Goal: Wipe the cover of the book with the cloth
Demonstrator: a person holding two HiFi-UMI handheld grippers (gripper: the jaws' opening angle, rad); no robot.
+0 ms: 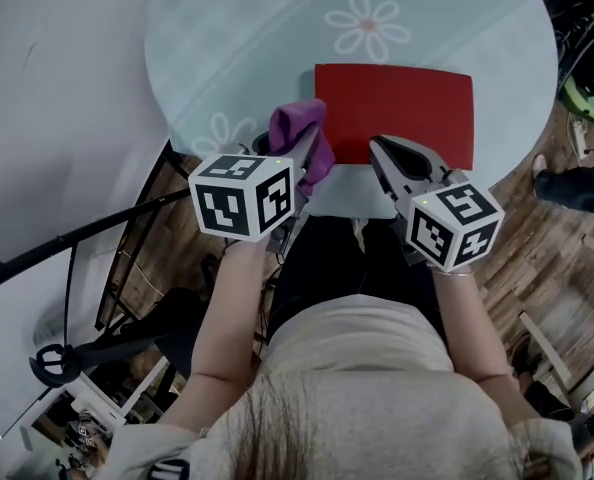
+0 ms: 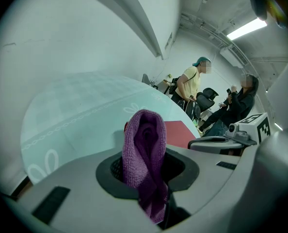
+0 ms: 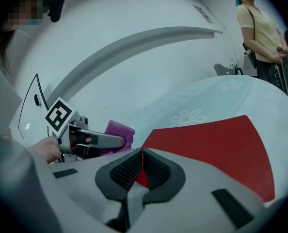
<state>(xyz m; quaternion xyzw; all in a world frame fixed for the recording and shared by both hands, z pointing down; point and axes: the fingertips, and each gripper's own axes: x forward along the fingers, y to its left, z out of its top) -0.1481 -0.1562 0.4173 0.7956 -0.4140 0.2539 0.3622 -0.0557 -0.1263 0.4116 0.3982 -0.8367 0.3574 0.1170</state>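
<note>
Left claw (image 2: 149,174) tight around cloth (image 2: 143,142)

Place: a lab-like workroom, not a home.
Ceiling: bare pipes (image 2: 202,25) and a tube light (image 2: 247,28).
Floor: wood planks (image 1: 547,268); a black stand (image 1: 87,235) beside the left edge of the round table (image 1: 227,28).
People: a standing person (image 2: 190,84) and a seated person (image 2: 238,103) near an office chair (image 2: 208,97).

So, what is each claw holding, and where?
Left claw pinches the purple cloth by its bunched lower end; right claw is shut, holding nothing.
</note>
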